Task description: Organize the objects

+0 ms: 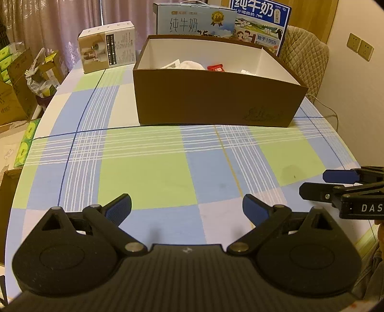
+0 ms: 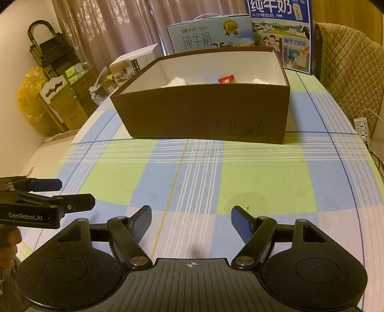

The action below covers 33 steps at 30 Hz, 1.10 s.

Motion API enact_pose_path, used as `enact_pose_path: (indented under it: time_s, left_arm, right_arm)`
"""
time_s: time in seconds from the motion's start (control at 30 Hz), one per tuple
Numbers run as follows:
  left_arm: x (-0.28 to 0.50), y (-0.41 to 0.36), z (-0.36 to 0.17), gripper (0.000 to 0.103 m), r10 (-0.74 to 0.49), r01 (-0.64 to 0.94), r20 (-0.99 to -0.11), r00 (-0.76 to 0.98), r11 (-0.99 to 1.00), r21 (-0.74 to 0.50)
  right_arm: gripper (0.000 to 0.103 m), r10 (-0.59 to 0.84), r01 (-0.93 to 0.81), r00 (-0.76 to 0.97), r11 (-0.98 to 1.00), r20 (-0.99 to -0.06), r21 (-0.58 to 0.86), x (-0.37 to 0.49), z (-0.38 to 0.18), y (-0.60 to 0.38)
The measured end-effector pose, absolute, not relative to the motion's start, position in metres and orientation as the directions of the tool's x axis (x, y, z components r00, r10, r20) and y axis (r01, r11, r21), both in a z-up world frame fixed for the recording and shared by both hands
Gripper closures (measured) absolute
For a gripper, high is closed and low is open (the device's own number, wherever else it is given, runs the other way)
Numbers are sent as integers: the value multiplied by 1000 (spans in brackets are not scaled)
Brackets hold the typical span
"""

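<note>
A brown open box (image 1: 211, 96) (image 2: 204, 112) with a white inside stands on the checked tablecloth (image 1: 148, 172) (image 2: 259, 177). In it lie a red packet (image 1: 216, 68) (image 2: 226, 79) and white wrapped items (image 1: 189, 64) (image 2: 176, 81). My left gripper (image 1: 187, 207) is open over the near cloth, nothing between its blue pads. My right gripper (image 2: 191, 220) is open too, empty, low over the cloth. Each gripper appears at the edge of the other's view: the right gripper (image 1: 314, 183), the left gripper (image 2: 76, 194).
Behind the brown box stand two blue milk cartons (image 1: 196, 21) (image 2: 280, 33) and a small white product box (image 1: 108, 46) (image 2: 134, 62). A quilted chair back (image 1: 304, 55) (image 2: 350, 64) is at the right. Cardboard boxes and bags (image 1: 16, 79) crowd the floor left. A power strip (image 2: 362, 127) lies right.
</note>
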<state>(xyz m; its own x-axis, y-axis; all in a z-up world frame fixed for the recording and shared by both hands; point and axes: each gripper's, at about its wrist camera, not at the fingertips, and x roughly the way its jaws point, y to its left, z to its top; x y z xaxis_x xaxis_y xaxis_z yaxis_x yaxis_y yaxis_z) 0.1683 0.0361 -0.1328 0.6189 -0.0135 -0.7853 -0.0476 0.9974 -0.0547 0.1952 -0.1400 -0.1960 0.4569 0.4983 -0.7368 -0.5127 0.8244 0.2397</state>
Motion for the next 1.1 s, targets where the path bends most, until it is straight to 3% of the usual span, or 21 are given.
enact_pose_path:
  time_s: [1.1]
  left_arm:
    - [170, 34, -134, 5, -14, -40, -782, 624, 998, -50]
  right_arm:
    - [33, 499, -510, 455, 825, -737, 244, 195, -197, -137]
